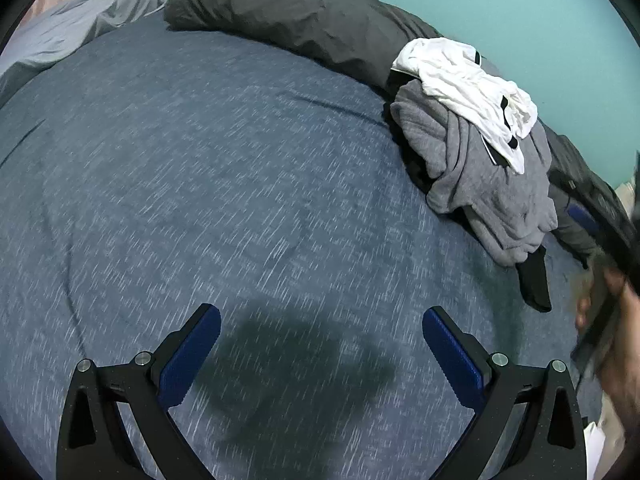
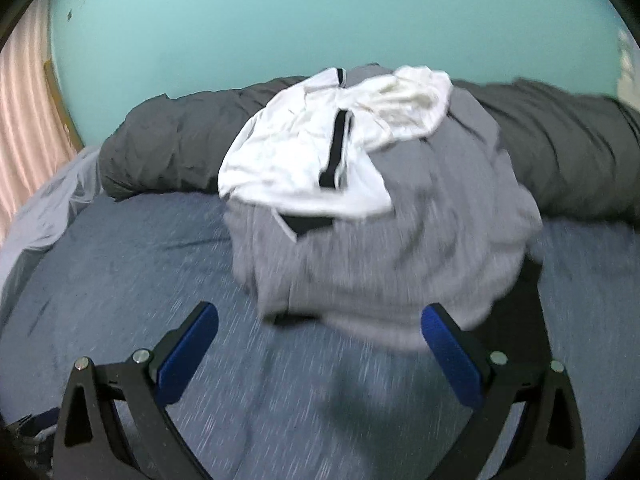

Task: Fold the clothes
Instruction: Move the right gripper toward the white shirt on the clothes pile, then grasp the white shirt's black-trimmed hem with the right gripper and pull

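**Heap of unfolded garments on bed: handling notes**

Item: a white garment (image 2: 304,160) with black trim is lying crumpled on top of a grey fleece garment (image 2: 380,248), with a black piece (image 1: 534,284) showing underneath. The heap is sitting on the blue bedcover (image 1: 200,200), against the dark grey rolled duvet (image 1: 288,12).

Handling: the white one is looking thin, light and limp; the fleece thicker, soft, likely heavier. An exposed hem or corner is offering the best hold.

Tools: the left gripper (image 1: 322,324) is hovering over bare cover, jaws wide, holding nothing; the right gripper (image 2: 320,322) is facing the heap, equally wide and empty.
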A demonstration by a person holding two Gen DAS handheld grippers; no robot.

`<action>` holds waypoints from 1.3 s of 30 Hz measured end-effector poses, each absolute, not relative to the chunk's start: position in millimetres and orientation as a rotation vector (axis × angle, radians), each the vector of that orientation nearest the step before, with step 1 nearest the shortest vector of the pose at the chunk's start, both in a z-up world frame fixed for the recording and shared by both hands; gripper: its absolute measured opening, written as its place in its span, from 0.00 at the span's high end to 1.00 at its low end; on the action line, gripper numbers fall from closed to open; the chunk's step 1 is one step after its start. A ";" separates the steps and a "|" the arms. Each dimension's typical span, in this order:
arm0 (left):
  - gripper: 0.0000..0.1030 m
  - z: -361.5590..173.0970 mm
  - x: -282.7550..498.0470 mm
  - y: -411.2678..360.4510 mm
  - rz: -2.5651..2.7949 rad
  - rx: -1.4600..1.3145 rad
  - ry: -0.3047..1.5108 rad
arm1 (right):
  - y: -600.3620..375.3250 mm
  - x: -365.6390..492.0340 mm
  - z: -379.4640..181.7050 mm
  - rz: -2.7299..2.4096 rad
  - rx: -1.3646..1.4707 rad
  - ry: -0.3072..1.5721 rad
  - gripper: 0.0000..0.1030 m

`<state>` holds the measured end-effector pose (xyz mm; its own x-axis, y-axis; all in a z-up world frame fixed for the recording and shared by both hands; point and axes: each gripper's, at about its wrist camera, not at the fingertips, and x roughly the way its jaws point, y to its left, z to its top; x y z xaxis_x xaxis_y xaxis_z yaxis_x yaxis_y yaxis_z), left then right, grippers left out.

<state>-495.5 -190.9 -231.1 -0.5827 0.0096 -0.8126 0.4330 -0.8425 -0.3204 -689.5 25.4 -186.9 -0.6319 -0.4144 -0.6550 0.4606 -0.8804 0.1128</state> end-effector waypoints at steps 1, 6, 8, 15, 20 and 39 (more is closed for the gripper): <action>0.00 -232.5 -497.8 -193.3 -2.489 1.282 0.744 | 19.1 -698.8 -185.0 -2.471 0.960 0.100 0.03; 0.00 -242.4 -501.4 -210.5 -2.461 1.288 0.811 | -5.0 -742.1 -185.8 -2.489 0.984 0.141 0.15; 0.00 -246.0 -502.3 -216.3 -2.457 1.284 0.815 | -14.6 -756.4 -186.5 -2.495 0.983 0.162 0.20; 0.00 -257.3 -501.9 -226.0 -2.454 1.298 0.827 | -45.1 -804.8 -198.6 -2.492 1.082 0.143 0.27; 0.00 -263.4 -495.2 -224.1 -2.469 1.307 0.823 | -64.0 -811.7 -209.2 -2.472 1.083 0.258 0.76; 0.00 -247.1 -404.9 -189.7 -2.516 1.256 0.797 | -0.5 -654.1 -175.6 -2.294 0.847 0.167 0.94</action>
